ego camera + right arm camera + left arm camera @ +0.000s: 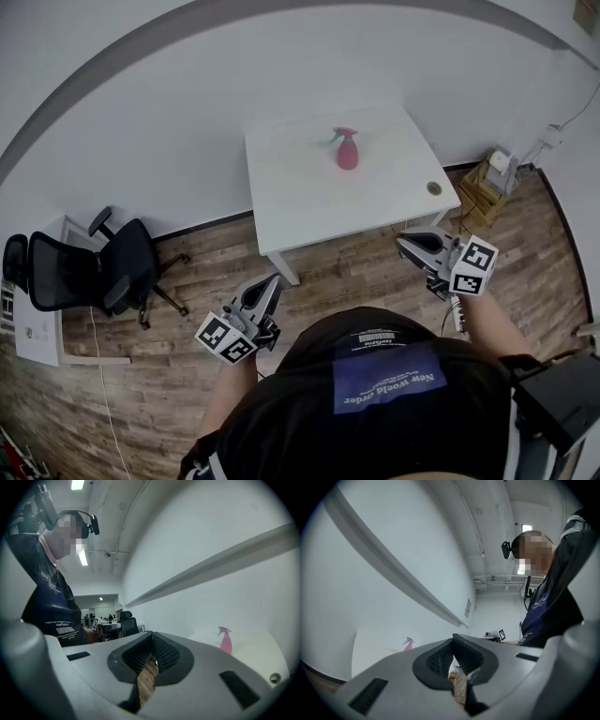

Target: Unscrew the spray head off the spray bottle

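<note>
A pink spray bottle [347, 150] with a teal collar and pink spray head stands upright near the middle of a white table [309, 202]. It shows small and far in the left gripper view [408, 644] and in the right gripper view [226, 641]. My left gripper [275, 279] hovers over the wooden floor short of the table's front-left leg, jaws shut and empty. My right gripper [401, 238] is held off the table's front-right corner, also shut with nothing in it. Both are well apart from the bottle.
A black office chair [98, 267] stands at the left beside a white desk [42, 333]. Wooden crates with items [487, 183] sit right of the table by the wall. A round grommet hole [433, 188] marks the table's right corner.
</note>
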Tool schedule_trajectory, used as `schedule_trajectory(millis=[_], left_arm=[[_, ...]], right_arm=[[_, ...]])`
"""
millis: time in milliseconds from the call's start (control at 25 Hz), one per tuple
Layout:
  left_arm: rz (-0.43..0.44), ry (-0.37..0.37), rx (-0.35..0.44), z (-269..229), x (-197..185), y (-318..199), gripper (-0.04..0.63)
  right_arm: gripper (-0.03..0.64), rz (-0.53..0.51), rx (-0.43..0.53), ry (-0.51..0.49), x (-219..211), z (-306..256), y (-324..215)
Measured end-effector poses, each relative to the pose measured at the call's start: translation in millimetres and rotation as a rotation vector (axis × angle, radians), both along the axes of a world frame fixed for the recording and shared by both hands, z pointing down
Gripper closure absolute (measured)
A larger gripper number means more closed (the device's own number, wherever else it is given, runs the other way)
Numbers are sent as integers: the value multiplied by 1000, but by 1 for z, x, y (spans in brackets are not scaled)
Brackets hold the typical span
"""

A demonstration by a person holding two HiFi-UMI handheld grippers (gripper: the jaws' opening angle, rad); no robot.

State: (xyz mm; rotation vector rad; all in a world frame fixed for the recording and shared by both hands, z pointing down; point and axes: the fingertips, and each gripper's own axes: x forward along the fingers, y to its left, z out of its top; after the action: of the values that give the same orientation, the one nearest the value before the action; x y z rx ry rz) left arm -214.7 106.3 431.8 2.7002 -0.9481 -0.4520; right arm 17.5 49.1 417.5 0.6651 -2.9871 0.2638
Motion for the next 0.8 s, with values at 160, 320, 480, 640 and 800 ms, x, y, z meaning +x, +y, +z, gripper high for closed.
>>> schedule_trajectory(millis=[160, 320, 480, 640, 800], left_arm=[[-3, 11, -5, 4, -13, -10, 594], [-10, 15, -26, 9, -19, -23, 592], [-9, 3, -35, 12, -14, -41, 594], [-19, -20, -38, 11, 6, -63, 593], [-69, -43, -35, 7, 31, -99, 594]], right_arm=[[621, -14, -10, 20, -17, 5, -9], [621, -15, -15, 18, -21, 4, -26], [621, -28, -21, 2, -20, 9, -43], [621, -44, -36, -18, -1, 18, -67], [621, -85, -36, -41, 25, 22, -111]])
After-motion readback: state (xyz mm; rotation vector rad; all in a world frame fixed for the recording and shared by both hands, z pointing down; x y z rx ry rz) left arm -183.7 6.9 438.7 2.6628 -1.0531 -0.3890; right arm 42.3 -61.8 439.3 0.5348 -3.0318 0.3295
